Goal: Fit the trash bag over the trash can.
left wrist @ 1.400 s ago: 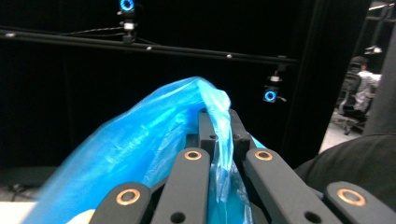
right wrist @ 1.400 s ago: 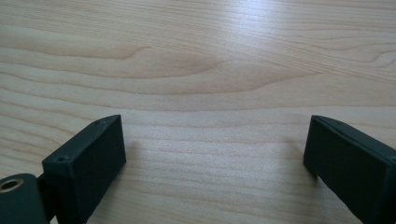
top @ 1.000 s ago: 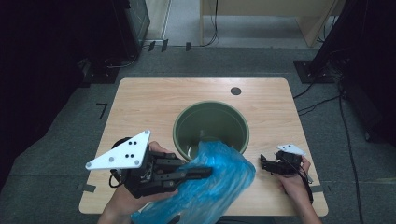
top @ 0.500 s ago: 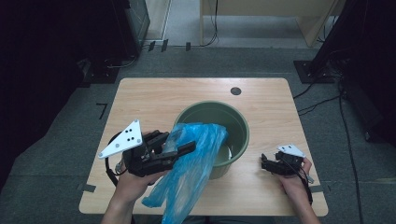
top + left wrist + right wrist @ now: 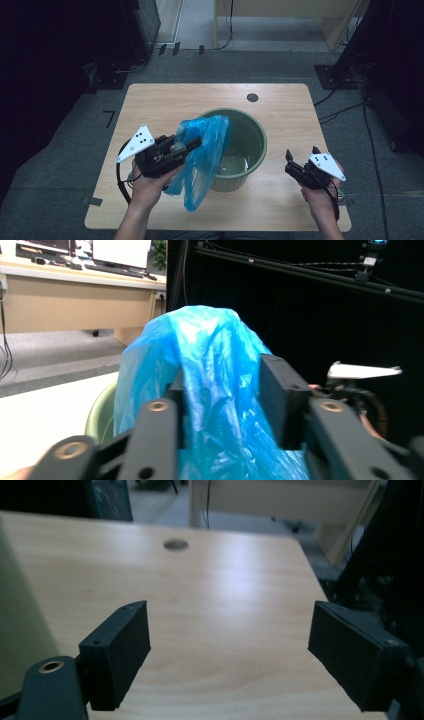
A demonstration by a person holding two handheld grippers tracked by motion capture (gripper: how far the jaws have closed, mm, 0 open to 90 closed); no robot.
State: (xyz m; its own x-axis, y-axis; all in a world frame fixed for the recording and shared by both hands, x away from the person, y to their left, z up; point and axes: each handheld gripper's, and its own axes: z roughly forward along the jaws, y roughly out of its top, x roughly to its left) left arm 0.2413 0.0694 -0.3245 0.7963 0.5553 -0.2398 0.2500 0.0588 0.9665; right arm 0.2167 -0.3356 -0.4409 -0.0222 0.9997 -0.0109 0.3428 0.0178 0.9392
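Your left gripper (image 5: 187, 146) has just been closing, its jaws now clamped on the blue bag (image 5: 202, 150) at frame centre, draped over the green bin's (image 5: 250, 150) rim on the wooden table (image 5: 165, 102); grey carpet surrounds it. Your right gripper (image 5: 290, 162), lower right, has been narrowing but stays apart, empty.

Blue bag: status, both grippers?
Left gripper closing, blue bag between its fingers, draped over green bin rim. Right gripper open, empty, right of bin. Nothing in the way.

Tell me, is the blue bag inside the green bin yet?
Not fully: the blue bag drapes over the green bin rim, mostly hanging outside.
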